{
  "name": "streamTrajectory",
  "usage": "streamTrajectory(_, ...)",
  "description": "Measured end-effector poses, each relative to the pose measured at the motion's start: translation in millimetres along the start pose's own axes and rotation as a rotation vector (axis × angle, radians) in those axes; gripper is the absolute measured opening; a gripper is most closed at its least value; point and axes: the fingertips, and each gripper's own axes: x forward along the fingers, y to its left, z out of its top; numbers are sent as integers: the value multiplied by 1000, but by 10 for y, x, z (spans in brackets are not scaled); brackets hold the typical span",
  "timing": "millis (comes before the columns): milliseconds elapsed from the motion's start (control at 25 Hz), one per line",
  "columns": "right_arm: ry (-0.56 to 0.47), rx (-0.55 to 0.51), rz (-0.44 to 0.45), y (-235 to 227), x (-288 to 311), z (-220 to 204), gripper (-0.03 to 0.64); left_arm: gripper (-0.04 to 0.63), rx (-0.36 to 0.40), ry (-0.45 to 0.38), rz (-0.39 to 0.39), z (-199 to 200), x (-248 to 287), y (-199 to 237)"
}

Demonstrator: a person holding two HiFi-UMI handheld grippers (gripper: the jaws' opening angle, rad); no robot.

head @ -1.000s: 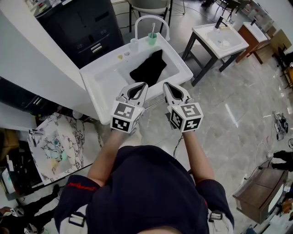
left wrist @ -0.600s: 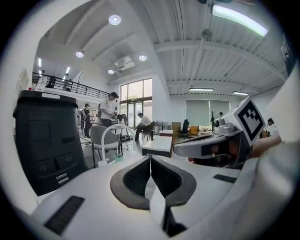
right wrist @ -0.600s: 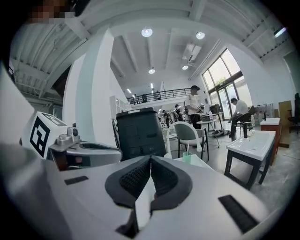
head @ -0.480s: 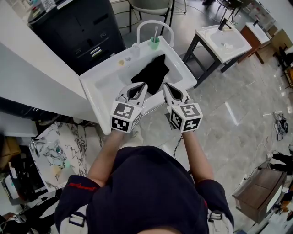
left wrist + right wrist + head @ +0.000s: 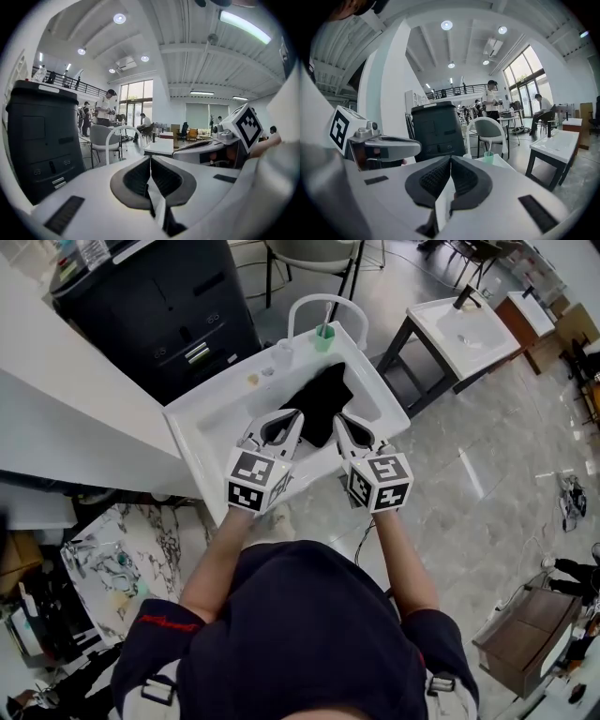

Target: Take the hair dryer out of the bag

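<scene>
Fabric of the black bag (image 5: pixel 319 401) in the washbasin (image 5: pixel 217 420) looks limp, probably light; pinch its near edge; left gripper (image 5: pixel 293 417) and right gripper (image 5: pixel 340 419) pressed together, empty.

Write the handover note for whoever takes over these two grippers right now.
Grippers: the left gripper and the right gripper are both shut and empty, held side by side above the near edge of the white sink.
Things: the black bag lies in the sink basin, just beyond the fingertips; neither gripper appears to touch it. The hair dryer is not visible, presumably inside the bag.
Done: nothing on the bag yet.
Left: open the jaws, get hold of the bag, open it and draw the hair dryer out.
</scene>
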Motion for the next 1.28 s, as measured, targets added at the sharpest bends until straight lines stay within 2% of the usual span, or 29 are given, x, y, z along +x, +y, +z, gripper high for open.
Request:
streamTrajectory(640,23,3,-20,-18,595,109,35,15,-53,28,-38,-68,270,565)
streamTrajectory(880,35,5,-41,-29,762,82,34,15,-27,58,-75,-172,343,661)
streamTrajectory(1280,88,-2,-52,50,948,-92,35,15,-43,90,-122,-372,287,808)
